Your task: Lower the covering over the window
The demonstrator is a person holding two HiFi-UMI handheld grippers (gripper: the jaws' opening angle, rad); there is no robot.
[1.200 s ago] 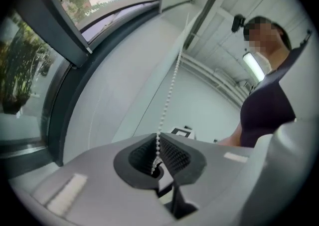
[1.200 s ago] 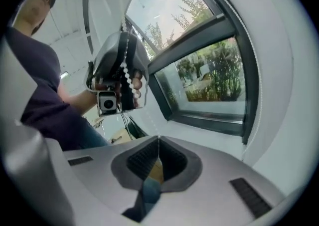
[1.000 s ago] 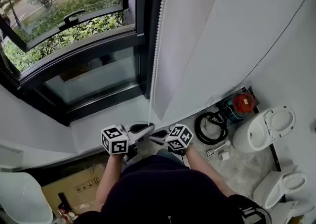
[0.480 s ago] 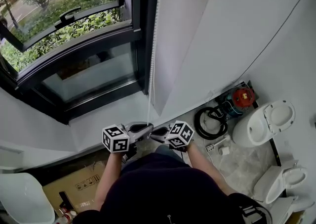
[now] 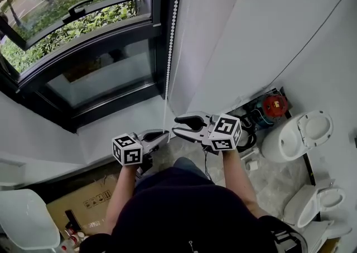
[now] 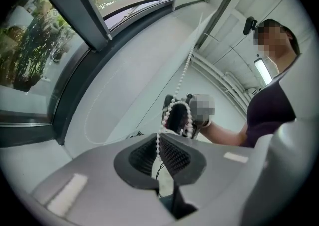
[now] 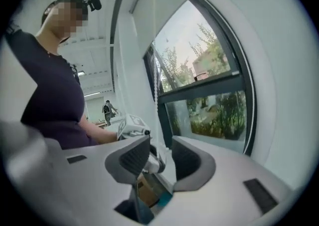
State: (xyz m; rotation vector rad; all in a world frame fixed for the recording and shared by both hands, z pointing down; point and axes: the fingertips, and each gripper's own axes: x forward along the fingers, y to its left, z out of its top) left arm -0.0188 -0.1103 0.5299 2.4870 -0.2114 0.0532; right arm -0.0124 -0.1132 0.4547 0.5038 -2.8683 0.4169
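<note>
The left gripper [image 5: 163,133] has its fingers closed on the bead chain [image 5: 172,28], I think to anchor it beside the dark window frame [image 5: 159,39]. On the right gripper [image 5: 176,124] the fingers have just been opening, with nothing between them, probably for regripping higher. The window glass [image 5: 100,81] is uncovered.

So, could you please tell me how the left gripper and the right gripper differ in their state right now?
The left gripper's jaws are shut, while the right gripper's jaws stand apart, having just been opening. The left gripper clamps the bead chain; the right gripper grips nothing. Both carry a marker cube and point towards the chain beside the window.
</note>
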